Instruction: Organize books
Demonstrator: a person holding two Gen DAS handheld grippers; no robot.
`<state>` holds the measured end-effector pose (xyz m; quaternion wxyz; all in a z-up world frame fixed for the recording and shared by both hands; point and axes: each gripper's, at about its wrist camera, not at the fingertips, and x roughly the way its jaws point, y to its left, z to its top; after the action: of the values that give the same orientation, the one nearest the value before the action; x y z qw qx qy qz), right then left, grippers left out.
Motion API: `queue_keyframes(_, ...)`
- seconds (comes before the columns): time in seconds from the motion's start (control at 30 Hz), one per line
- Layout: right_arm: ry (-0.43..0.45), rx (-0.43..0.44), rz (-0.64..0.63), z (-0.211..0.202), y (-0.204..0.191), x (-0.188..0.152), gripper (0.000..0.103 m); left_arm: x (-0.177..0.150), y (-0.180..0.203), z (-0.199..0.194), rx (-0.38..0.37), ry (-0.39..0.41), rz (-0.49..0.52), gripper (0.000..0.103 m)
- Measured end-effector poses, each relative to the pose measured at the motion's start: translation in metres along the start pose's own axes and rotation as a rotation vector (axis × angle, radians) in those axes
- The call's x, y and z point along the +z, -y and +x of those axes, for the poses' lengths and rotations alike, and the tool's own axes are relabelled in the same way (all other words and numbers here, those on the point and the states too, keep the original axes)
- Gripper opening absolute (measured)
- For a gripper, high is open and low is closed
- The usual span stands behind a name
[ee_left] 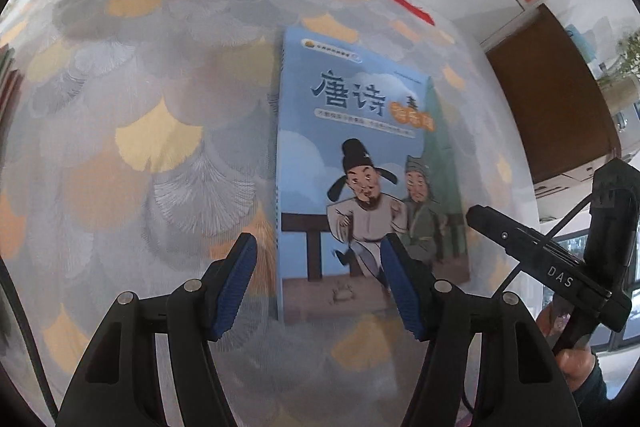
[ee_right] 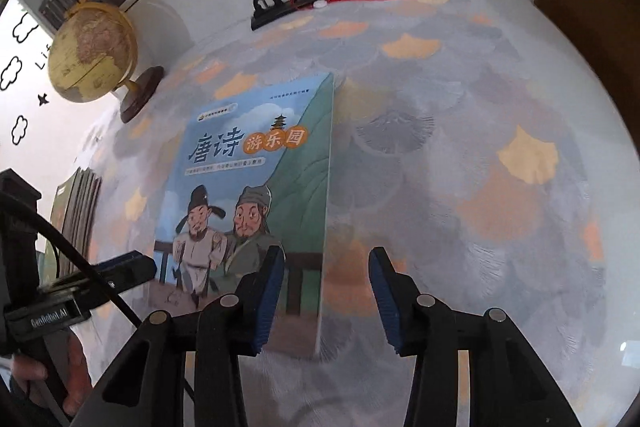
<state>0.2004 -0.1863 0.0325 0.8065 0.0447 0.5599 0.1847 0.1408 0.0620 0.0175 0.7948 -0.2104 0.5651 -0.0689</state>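
On the leaf-patterned tablecloth a blue book lies flat, cover up; left gripper and right gripper hover parted and empty, straddling its side edges for lifting

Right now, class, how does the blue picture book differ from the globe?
The blue picture book lies flat mid-table; the globe stands upright on a stand near the table's far edge. The book is rectangular and blue, the globe round and yellowish. Both rest on the leaf-patterned tablecloth.

Left tongs apart above blue book – flat on tablecloth.
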Motion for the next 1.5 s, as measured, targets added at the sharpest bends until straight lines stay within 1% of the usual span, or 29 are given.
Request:
queue_keyframes(0.1,-0.024,0.032,0.028,0.016,0.0,0.003,0.044,0.0,-0.002,0.004,-0.008,0.007,-0.008,0.061)
queue_keyframes(0.17,-0.018,0.025,0.016,0.02,-0.005,0.003,0.044,-0.001,-0.003,0.003,-0.01,0.008,-0.005,0.061)
queue_keyframes(0.27,-0.026,0.041,-0.012,0.021,-0.015,-0.002,0.044,-0.002,-0.002,0.003,-0.017,0.01,-0.002,0.061)
queue_keyframes(0.37,-0.045,0.035,-0.066,0.019,-0.023,-0.008,0.044,-0.005,-0.001,0.003,-0.01,0.009,-0.002,0.062)
queue_keyframes(0.43,-0.054,0.03,-0.09,0.016,-0.024,-0.012,0.043,-0.008,-0.002,0.002,-0.02,0.006,-0.007,0.062)
queue_keyframes(0.57,-0.061,0.022,-0.069,0.013,-0.015,-0.021,0.043,-0.012,-0.003,0.0,-0.04,-0.001,-0.02,0.062)
queue_keyframes(0.6,-0.06,0.022,-0.079,0.012,-0.016,-0.024,0.043,-0.011,-0.003,0.0,-0.066,-0.011,-0.029,0.062)
queue_keyframes(0.63,-0.063,0.016,-0.097,0.012,-0.018,-0.025,0.044,-0.011,-0.004,-0.002,-0.121,-0.02,-0.052,0.062)
queue_keyframes(0.7,-0.054,-0.027,-0.117,0.012,-0.02,-0.027,0.045,-0.012,-0.005,-0.013,-0.188,0.009,-0.076,0.062)
queue_keyframes(0.73,-0.051,-0.019,-0.109,0.012,-0.019,-0.027,0.045,-0.012,-0.008,-0.023,-0.259,0.033,-0.1,0.062)
queue_keyframes(0.77,-0.048,0.005,-0.086,0.012,-0.014,-0.027,0.045,-0.012,-0.01,-0.03,-0.317,0.045,-0.125,0.062)
queue_keyframes(0.83,-0.044,0.065,-0.033,0.01,-0.003,-0.026,0.045,-0.011,-0.012,-0.046,-0.457,0.067,-0.18,0.062)
queue_keyframes(0.87,-0.043,0.093,-0.013,0.01,0.002,-0.026,0.045,-0.01,-0.01,-0.049,-0.479,0.072,-0.182,0.062)
queue_keyframes(0.9,-0.042,0.113,-0.001,0.01,0.005,-0.026,0.045,-0.01,-0.006,-0.051,-0.48,0.078,-0.173,0.062)
queue_keyframes(0.93,-0.04,0.131,0.013,0.01,0.008,-0.026,0.045,-0.009,-0.001,-0.051,-0.463,0.082,-0.156,0.062)
queue_keyframes(0.97,-0.039,0.143,0.024,0.01,0.009,-0.026,0.045,-0.009,0.005,-0.048,-0.426,0.083,-0.13,0.062)
queue_keyframes(1.07,-0.036,0.155,0.036,0.009,0.009,-0.027,0.045,-0.009,0.013,-0.028,-0.267,0.082,-0.069,0.062)
queue_keyframes(1.1,-0.035,0.154,0.034,0.009,0.008,-0.028,0.045,-0.009,0.012,-0.02,-0.231,0.078,-0.056,0.06)
queue_keyframes(1.13,-0.034,0.154,0.03,0.009,0.007,-0.028,0.046,-0.008,0.01,-0.01,-0.203,0.057,-0.054,0.055)
queue_keyframes(1.17,-0.035,0.154,0.026,0.009,0.006,-0.028,0.046,-0.007,0.005,0.003,-0.2,0.022,-0.07,0.055)
queue_keyframes(1.2,-0.037,0.157,0.025,0.009,0.005,-0.028,0.047,-0.007,0.0,0.012,-0.215,-0.001,-0.095,0.055)
queue_keyframes(1.27,-0.042,0.169,0.033,0.01,0.006,-0.027,0.05,-0.002,-0.002,0.02,-0.241,-0.01,-0.119,0.055)
queue_keyframes(1.33,-0.047,0.189,0.049,0.011,0.009,-0.025,0.052,0.001,0.002,0.022,-0.282,-0.02,-0.129,0.055)
queue_keyframes(1.37,-0.052,0.201,0.058,0.011,0.009,-0.024,0.053,0.004,0.004,0.022,-0.314,-0.028,-0.136,0.055)
queue_keyframes(1.4,-0.062,0.22,0.073,0.012,0.011,-0.023,0.057,0.004,0.006,0.019,-0.352,-0.032,-0.145,0.054)
queue_keyframes(1.43,-0.073,0.241,0.089,0.012,0.013,-0.022,0.059,0.007,0.006,0.017,-0.421,-0.043,-0.17,0.052)
queue_keyframes(1.47,-0.092,0.267,0.111,0.012,0.015,-0.02,0.063,0.008,0.004,0.015,-0.469,-0.051,-0.193,0.051)
queue_keyframes(1.5,-0.113,0.296,0.136,0.012,0.02,-0.018,0.064,0.007,0.0,0.013,-0.527,-0.06,-0.222,0.048)
